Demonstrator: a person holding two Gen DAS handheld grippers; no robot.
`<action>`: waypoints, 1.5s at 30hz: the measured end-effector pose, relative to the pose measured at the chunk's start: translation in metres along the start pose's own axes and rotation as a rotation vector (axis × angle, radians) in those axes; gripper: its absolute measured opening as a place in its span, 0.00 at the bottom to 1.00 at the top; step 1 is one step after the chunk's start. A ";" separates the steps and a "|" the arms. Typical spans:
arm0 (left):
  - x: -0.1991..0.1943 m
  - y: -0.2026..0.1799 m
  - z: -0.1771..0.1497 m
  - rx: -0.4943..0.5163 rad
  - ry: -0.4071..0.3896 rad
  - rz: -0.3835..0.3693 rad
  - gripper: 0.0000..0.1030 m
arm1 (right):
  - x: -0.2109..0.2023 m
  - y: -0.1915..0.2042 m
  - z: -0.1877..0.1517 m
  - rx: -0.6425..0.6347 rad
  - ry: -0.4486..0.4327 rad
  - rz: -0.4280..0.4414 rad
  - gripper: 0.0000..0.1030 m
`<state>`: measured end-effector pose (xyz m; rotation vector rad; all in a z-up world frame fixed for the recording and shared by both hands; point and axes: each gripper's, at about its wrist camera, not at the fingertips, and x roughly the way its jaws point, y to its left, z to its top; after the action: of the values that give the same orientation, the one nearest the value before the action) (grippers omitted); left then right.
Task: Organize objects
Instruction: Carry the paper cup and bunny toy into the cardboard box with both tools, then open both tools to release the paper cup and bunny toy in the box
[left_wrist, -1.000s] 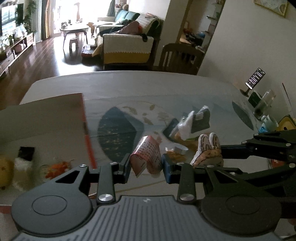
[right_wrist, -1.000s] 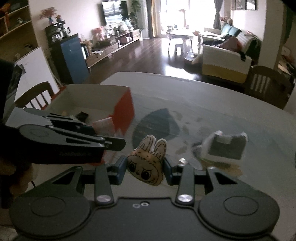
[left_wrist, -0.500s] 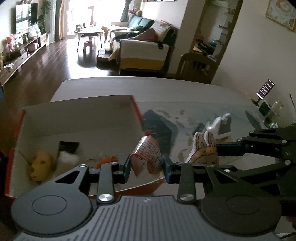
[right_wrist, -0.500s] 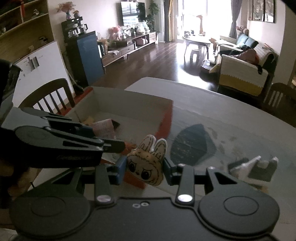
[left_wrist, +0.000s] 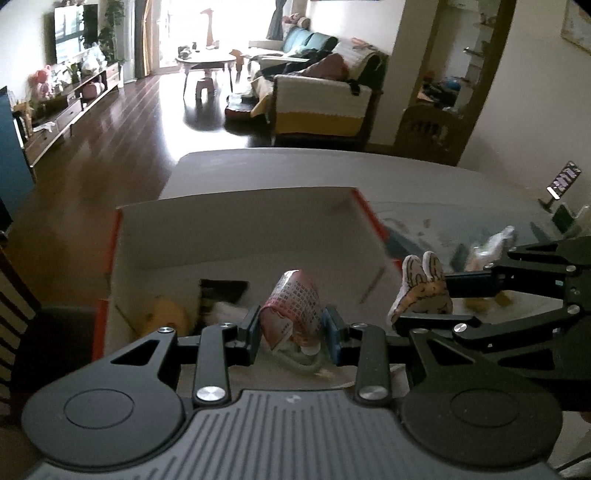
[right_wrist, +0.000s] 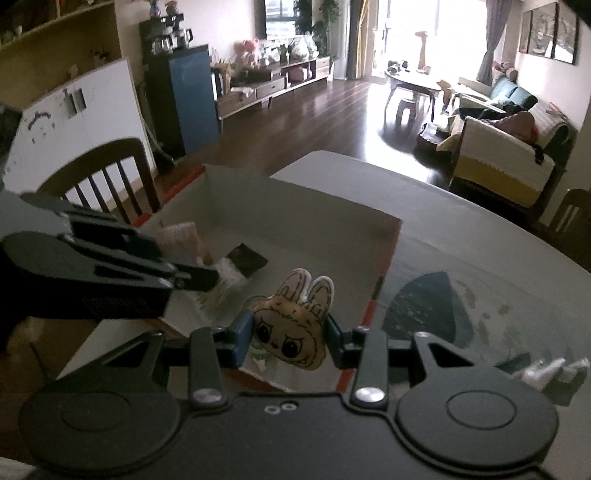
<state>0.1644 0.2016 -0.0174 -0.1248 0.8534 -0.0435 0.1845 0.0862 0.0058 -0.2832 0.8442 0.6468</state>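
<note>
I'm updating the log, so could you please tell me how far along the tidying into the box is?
Partly done. Done: the cardboard box already holds a yellow toy and a black-and-white item. In hand: the left gripper holds a pink printed packet over the box, and the right gripper holds a bunny-eared plush near its corner. Left: releasing both, then the grey-and-white item on the table.

Right claw (right_wrist: 290, 341) gripping bunny-eared toy head (right_wrist: 295, 325), over open box (right_wrist: 306, 206)

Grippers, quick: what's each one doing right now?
Left gripper: closed on the pink printed packet, over the box.
Right gripper: closed on the bunny-eared plush face.
</note>
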 end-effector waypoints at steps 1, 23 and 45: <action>0.004 0.004 0.000 0.000 0.005 0.010 0.33 | 0.007 0.001 0.001 -0.003 0.011 -0.003 0.39; 0.084 0.053 0.014 0.033 0.133 0.136 0.33 | 0.100 0.007 0.026 -0.042 0.129 -0.027 0.39; 0.108 0.044 0.021 0.090 0.195 0.126 0.41 | 0.117 0.010 0.027 -0.058 0.189 0.010 0.52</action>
<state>0.2509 0.2373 -0.0902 0.0187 1.0504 0.0242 0.2520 0.1554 -0.0664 -0.3972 1.0094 0.6621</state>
